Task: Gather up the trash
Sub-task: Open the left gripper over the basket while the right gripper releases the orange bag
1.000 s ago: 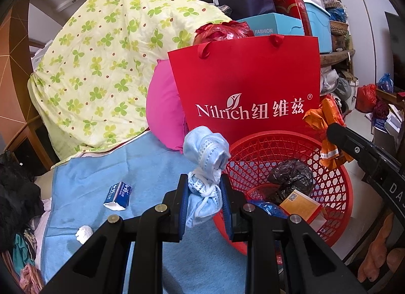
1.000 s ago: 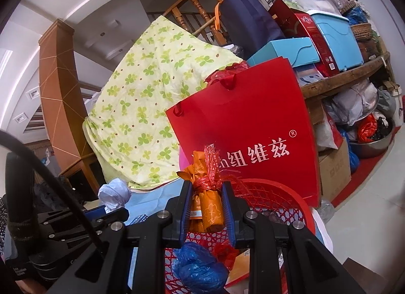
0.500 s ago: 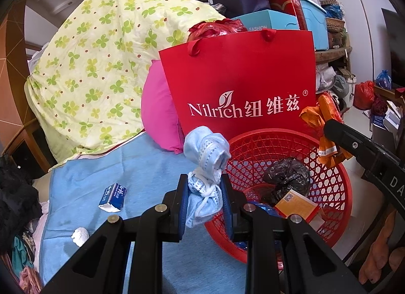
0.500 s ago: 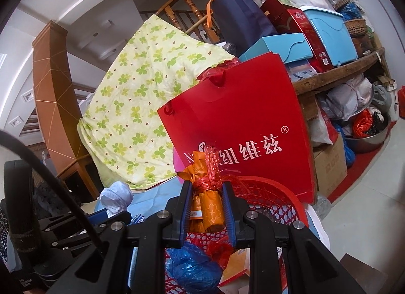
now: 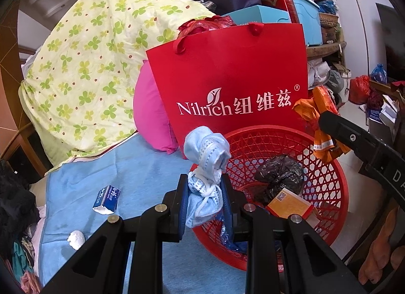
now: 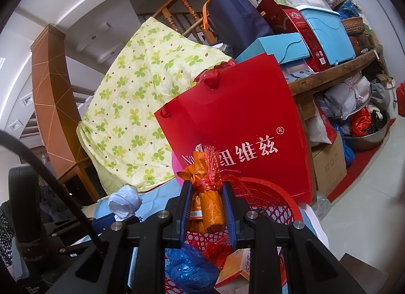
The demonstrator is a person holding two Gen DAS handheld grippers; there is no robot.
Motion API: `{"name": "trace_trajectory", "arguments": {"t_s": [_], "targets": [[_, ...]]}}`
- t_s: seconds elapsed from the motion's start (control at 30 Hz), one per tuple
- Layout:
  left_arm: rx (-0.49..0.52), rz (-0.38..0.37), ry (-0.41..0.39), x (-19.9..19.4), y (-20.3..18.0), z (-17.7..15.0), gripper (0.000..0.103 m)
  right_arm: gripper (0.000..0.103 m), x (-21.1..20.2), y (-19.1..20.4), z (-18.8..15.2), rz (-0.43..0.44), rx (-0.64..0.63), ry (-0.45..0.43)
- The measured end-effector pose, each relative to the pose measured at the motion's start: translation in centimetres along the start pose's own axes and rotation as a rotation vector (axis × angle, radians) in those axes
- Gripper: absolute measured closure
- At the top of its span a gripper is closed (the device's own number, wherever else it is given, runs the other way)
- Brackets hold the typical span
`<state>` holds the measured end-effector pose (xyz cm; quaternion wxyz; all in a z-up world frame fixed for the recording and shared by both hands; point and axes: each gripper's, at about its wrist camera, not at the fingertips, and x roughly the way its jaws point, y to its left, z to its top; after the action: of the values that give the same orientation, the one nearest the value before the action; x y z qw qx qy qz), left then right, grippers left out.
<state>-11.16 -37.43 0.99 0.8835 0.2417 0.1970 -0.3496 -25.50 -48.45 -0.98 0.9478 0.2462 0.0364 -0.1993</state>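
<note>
My left gripper [image 5: 205,194] is shut on crumpled light-blue face masks [image 5: 206,153], held just over the near left rim of the red plastic basket [image 5: 326,167]. My right gripper [image 6: 206,201] is shut on an orange wrapper bundle tied with red mesh [image 6: 207,192], held above the same basket [image 6: 273,192]. The basket holds a black bag [image 5: 279,175], an orange box [image 5: 288,204] and a blue bag [image 6: 189,268]. The orange bundle also shows in the left wrist view [image 5: 316,114], and the masks in the right wrist view [image 6: 125,201].
A small blue-and-white box [image 5: 106,196] and a white paper wad [image 5: 76,239] lie on the blue cloth [image 5: 101,167]. A red Nilrich bag [image 5: 235,81] stands behind the basket, beside a pink cushion [image 5: 152,116] and a green-flowered quilt [image 5: 88,66]. Cluttered shelves stand at the right.
Both grippers keep hold of their trash. The left gripper has shifted slightly left and back relative to the basket; the right one has barely moved.
</note>
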Motion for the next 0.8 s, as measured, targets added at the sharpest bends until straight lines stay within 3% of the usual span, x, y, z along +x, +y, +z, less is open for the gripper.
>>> {"name": "trace_trajectory", "arguments": {"t_s": [0.8], "targets": [[0.043,-0.049,0.016,1.0,-2.1,0.0,0.075,0.077,-0.2,-1.1,-0.3,-0.017,0.043,0.008]]}}
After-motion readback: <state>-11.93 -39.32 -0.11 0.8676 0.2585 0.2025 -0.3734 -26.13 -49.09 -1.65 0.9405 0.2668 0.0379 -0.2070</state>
